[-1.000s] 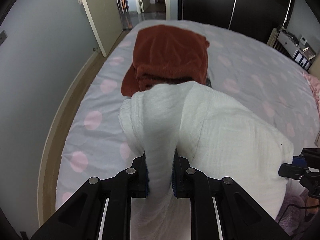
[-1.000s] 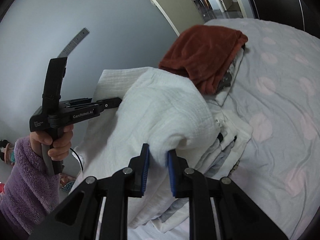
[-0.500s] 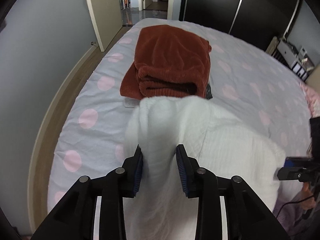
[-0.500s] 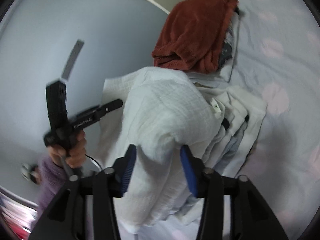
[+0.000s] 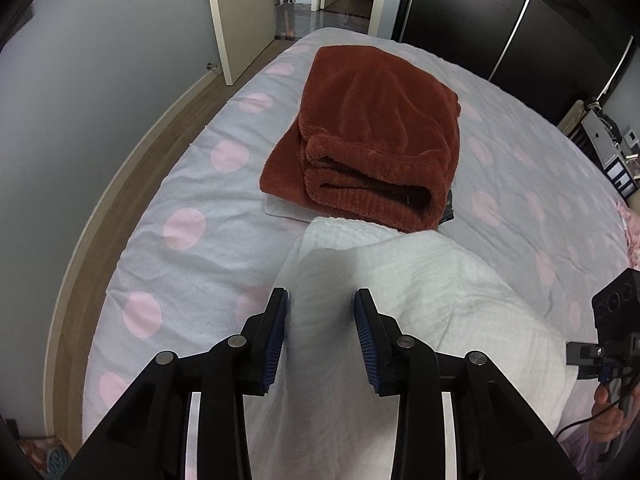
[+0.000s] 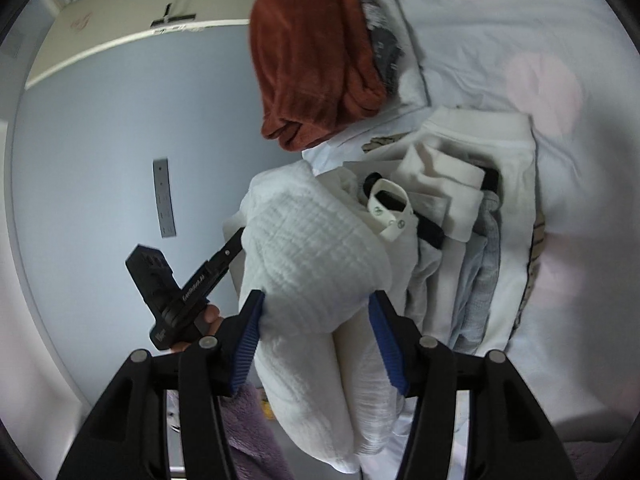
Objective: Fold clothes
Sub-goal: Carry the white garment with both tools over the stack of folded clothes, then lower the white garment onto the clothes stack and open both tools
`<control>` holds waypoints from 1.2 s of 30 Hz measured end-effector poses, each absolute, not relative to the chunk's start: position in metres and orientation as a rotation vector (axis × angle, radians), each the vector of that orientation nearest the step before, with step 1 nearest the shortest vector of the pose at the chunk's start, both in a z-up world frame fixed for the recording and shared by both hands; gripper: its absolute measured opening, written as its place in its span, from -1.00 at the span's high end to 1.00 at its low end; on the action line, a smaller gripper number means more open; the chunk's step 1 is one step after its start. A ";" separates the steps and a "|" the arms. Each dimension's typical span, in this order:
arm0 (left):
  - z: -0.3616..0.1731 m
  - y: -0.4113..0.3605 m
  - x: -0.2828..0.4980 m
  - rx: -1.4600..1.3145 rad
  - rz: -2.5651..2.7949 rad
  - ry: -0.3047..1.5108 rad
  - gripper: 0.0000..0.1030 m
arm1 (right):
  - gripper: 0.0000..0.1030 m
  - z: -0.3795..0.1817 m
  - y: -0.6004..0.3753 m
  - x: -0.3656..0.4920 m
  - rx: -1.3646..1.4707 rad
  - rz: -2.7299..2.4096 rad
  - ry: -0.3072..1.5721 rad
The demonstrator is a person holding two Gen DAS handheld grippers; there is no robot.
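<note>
A folded white textured garment (image 5: pixel 404 296) lies on the bed on top of a stack of folded pale clothes (image 6: pixel 472 248). My left gripper (image 5: pixel 322 332) is open, its blue pads on either side of the garment's left fold. My right gripper (image 6: pixel 316 332) is open wide around the garment's other end (image 6: pixel 312 264). The left gripper's body shows in the right wrist view (image 6: pixel 180 292). A folded rust-red fleece (image 5: pixel 372 140) lies just beyond the white garment, on another flat white piece.
The bed (image 5: pixel 184 184) has a pale grey cover with pink dots. A wooden floor strip and grey wall (image 5: pixel 80 92) run along its left side. An open door (image 5: pixel 240 12) and dark wardrobes (image 5: pixel 500 12) stand at the back. A radiator shelf with small items (image 5: pixel 604 148) is at the right.
Both grippers have opened and let go of the white garment. It has settled onto the stack, and both grippers have drawn back a little.
</note>
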State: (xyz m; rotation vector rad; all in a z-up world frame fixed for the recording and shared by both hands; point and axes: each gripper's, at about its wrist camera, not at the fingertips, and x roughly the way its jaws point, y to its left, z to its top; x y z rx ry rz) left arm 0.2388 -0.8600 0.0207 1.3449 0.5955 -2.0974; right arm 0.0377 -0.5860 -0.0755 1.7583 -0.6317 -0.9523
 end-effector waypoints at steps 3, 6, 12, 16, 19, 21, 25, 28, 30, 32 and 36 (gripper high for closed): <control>0.016 -0.861 0.236 1.356 -2.080 0.600 0.31 | -0.03 -0.088 -0.591 0.036 1.795 -0.898 -0.699; 0.013 -0.860 0.234 1.365 -2.065 0.597 0.39 | 0.04 -0.094 -0.595 0.034 1.828 -0.883 -0.737; 0.013 -0.853 0.230 1.397 -2.050 0.542 0.73 | 0.59 -0.074 -0.603 0.029 1.756 -1.036 -0.552; 0.021 -0.849 0.229 1.400 -2.042 0.481 0.78 | 0.68 -0.039 -0.615 0.037 1.597 -1.197 -0.318; 0.032 -0.848 0.231 1.391 -2.060 0.435 0.78 | 0.70 0.002 -0.624 0.060 1.357 -1.356 -0.030; 0.039 -0.848 0.233 1.383 -2.076 0.403 0.78 | 0.70 0.032 -0.628 0.082 1.142 -1.456 0.172; 0.047 -0.848 0.237 1.358 -2.117 0.374 0.77 | 0.70 0.069 -0.624 0.143 0.634 -1.590 0.520; 0.038 -0.852 0.237 1.379 -2.092 0.376 0.77 | 0.70 0.062 -0.626 0.159 0.544 -1.617 0.635; 0.027 -0.852 0.235 1.403 -2.078 0.371 0.75 | 0.70 0.047 -0.628 0.151 0.620 -1.625 0.631; 0.017 -0.852 0.233 1.422 -2.069 0.366 0.74 | 0.70 0.032 -0.629 0.142 0.704 -1.633 0.614; -0.005 -0.854 0.229 1.470 -2.039 0.358 0.73 | 0.70 0.003 -0.629 0.128 0.842 -1.618 0.576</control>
